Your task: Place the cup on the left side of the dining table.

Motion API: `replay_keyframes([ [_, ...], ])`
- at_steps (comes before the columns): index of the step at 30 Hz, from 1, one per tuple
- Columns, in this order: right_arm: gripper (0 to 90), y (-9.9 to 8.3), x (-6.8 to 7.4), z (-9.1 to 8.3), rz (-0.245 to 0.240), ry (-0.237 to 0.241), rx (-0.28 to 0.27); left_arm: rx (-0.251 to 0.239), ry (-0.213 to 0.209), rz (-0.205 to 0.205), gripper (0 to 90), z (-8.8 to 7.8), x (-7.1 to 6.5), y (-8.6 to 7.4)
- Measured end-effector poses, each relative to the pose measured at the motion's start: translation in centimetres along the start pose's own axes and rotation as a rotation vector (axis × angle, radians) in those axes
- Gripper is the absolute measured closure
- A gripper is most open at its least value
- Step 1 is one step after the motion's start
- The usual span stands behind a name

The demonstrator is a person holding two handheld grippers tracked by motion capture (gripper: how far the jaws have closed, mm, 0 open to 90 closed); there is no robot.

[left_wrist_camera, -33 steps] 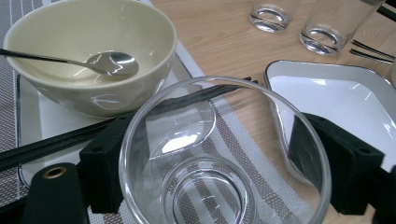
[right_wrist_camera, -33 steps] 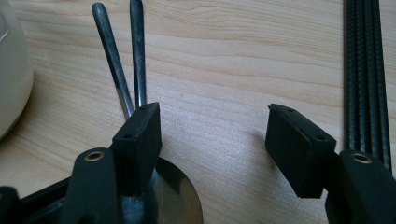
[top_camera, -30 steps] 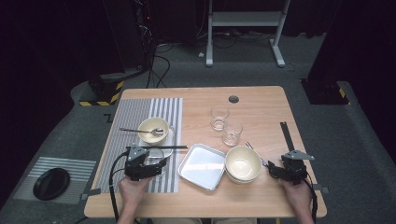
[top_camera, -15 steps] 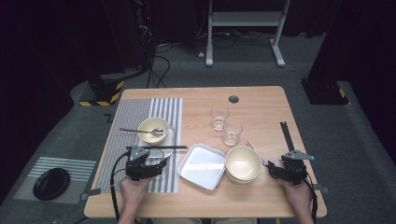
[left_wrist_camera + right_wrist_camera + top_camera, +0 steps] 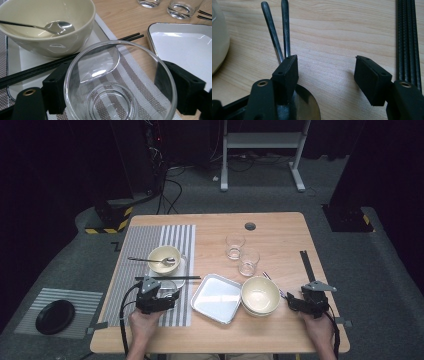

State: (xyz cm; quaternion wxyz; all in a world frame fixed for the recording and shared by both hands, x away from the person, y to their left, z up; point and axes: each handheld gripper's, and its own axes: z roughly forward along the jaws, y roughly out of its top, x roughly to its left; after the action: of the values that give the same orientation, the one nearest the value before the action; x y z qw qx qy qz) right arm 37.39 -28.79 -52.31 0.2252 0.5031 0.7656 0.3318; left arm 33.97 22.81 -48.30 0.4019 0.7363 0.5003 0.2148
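My left gripper (image 5: 167,298) rests on the striped placemat (image 5: 150,242) near the table's front left. Its jaws press both sides of a clear empty glass (image 5: 120,82), which stands upright on the mat. My right gripper (image 5: 293,303) lies at the front right, just right of a cream bowl (image 5: 260,295). In the right gripper view it (image 5: 327,67) stands open over bare wood. Two dark utensil handles (image 5: 274,32) run out from under its left jaw, and a shiny spoon bowl (image 5: 308,107) lies beneath that jaw.
A cream bowl holding a spoon (image 5: 164,257) sits on a small white plate behind the left gripper, with black chopsticks (image 5: 167,278) laid across in front. A white tray (image 5: 216,297) lies centre front. Two glasses (image 5: 234,246) (image 5: 248,262) stand mid-table. A black strip (image 5: 306,265) lies at the right.
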Motion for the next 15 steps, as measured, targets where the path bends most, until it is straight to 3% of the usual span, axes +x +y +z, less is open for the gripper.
replay_keyframes([
  [9, 36.0, 0.00, -0.01, 0.00, -0.003, 0.000, 0.000, -0.009, -0.008, 0.001, 18.4, 0.02, 0.12, -0.16],
  [10, 36.0, 0.00, -0.01, 0.00, -0.003, 0.000, 0.000, -0.004, -0.008, 0.019, 18.4, -0.02, 0.09, -0.19],
  [15, 36.0, 0.00, -0.01, 0.00, -0.002, 0.000, 0.000, -0.012, -0.001, 0.027, 18.4, -0.01, 0.15, -0.32],
])
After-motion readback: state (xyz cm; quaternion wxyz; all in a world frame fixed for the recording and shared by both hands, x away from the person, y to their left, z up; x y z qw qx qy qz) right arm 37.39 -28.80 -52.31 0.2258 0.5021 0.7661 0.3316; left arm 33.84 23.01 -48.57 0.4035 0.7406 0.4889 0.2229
